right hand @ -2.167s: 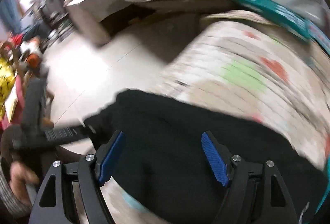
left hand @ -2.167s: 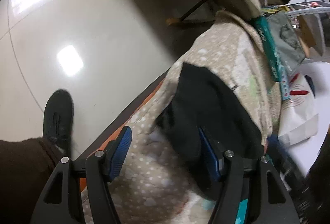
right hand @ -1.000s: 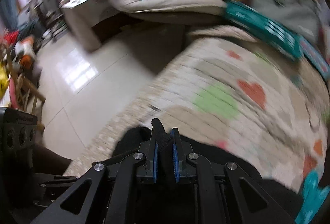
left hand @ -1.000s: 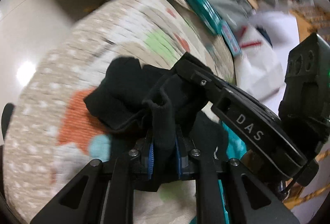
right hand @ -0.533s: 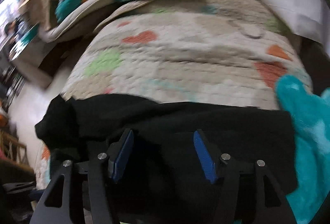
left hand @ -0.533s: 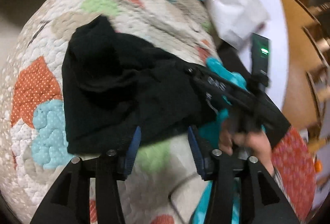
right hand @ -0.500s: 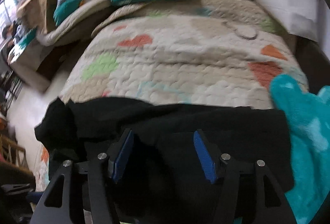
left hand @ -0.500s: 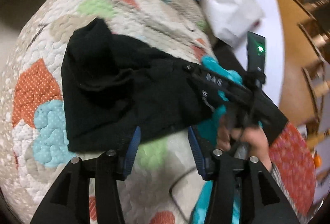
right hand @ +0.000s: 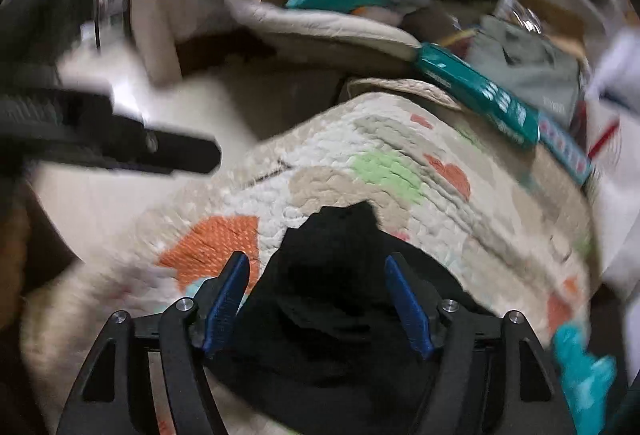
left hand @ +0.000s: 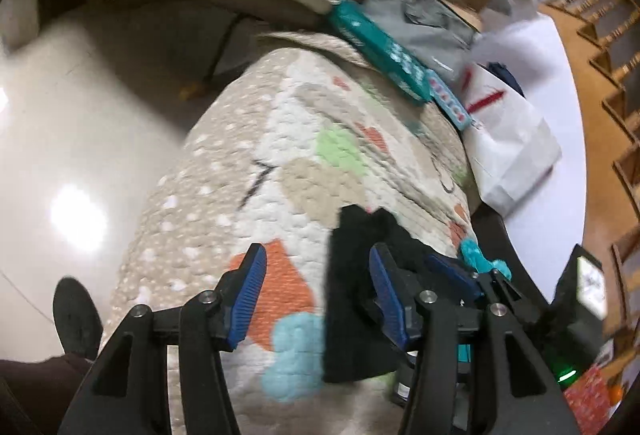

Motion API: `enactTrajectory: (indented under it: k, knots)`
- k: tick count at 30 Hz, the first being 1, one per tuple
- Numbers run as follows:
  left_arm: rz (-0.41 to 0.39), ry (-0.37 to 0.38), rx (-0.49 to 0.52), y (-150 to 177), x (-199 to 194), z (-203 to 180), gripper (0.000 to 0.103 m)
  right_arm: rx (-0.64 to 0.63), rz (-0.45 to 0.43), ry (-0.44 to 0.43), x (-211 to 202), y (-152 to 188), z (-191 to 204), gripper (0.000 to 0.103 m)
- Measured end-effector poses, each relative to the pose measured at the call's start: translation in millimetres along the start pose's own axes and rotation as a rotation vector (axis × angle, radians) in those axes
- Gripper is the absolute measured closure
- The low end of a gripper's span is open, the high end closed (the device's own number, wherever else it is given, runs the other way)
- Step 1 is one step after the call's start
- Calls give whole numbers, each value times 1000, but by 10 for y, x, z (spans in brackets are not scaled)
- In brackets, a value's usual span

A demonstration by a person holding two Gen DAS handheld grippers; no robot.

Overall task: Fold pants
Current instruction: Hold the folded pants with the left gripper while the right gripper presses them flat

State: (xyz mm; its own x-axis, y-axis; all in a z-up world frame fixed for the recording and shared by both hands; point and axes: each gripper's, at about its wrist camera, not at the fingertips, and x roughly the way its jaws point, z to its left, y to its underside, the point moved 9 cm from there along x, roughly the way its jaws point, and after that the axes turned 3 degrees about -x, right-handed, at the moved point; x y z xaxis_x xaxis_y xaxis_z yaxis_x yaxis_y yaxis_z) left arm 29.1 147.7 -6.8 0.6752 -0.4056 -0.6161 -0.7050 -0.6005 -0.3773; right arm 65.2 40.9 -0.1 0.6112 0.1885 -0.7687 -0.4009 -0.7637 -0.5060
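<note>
Both grippers' fingers spread wide; black pants [right hand: 340, 299] between right fingers [right hand: 408, 305], beside left fingers [left hand: 248, 295].

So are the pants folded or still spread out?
Folded: the black pants lie bunched in a compact stack on the quilt, both grippers open.

pants [right hand: 340, 319]: black | quilt [left hand: 288, 139]: cream and beige, with white dots and orange, green and light-blue patches | gripper pads [left hand: 246, 293]: blue, on black frames | box [left hand: 378, 51]: teal with white print | floor [left hand: 80, 139]: pale, glossy | shoe [left hand: 76, 315]: black | bag [left hand: 512, 155]: white with red marks | plush [right hand: 580, 367]: teal
</note>
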Motion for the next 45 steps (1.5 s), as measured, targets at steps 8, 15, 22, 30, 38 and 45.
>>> enactTrajectory:
  k: [8,15,22,30,38,45]
  knots:
    - [33,17,-92,57,134,218,51,361,102,29,7,428,-971,99]
    - [97,59,-65,244,297,-6,51,814,247,93,64,1547,-1866,98]
    - [159,41,-15,510,483,-115,51,792,60,-19,-191,1148,-1731,18]
    - [233,7,157,905,748,-416,51,533,108,-100,289,395,-1181,85]
    - [236,2,192,1009,872,-524,47,785,390,169,663,1146,-1816,92]
    - [205,-12,267,1150,995,-743,39,572,169,-166,458,227,-1422,23]
